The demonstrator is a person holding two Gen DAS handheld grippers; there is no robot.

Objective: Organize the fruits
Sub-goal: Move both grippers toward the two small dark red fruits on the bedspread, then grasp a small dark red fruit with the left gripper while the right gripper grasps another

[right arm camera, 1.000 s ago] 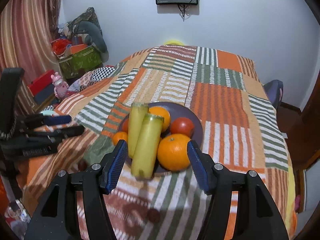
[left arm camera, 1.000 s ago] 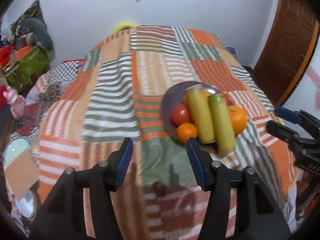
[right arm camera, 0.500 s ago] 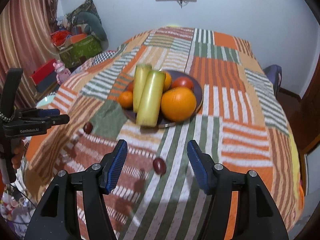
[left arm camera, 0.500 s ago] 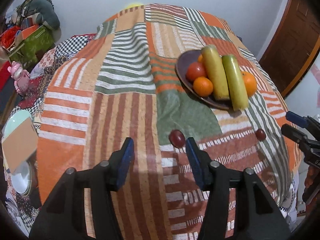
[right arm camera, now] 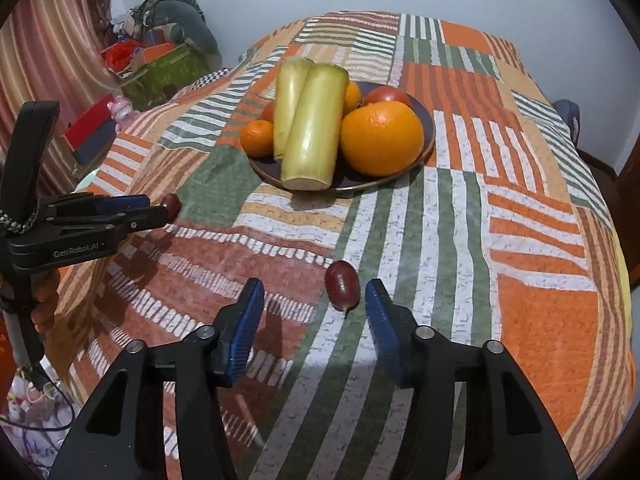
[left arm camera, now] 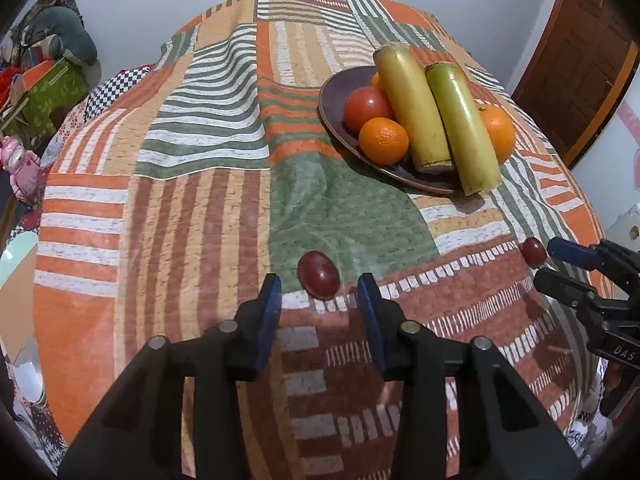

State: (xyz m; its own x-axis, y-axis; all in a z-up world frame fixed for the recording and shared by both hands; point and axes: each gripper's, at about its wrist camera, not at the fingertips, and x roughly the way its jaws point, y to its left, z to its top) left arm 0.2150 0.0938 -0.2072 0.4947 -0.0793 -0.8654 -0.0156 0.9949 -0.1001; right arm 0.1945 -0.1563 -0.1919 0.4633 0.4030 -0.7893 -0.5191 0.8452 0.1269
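Observation:
Two dark red grapes lie loose on the patchwork cloth. One grape sits just ahead of my open left gripper, between its blue pads. The other grape lies near the right fingertip of my open right gripper; it also shows in the left wrist view. A dark plate holds two yellow-green sugarcane pieces, a tomato, a small orange and a big orange. The plate is beyond both grippers.
The table's rounded edge drops off at left, right and front. A green box with clutter, a pink toy and a striped curtain stand left. A wooden door is at far right.
Both grippers pulled back from the plate and dropped low toward the cloth. Each has come up to one loose grape. The left gripper's jaws look a little narrower.

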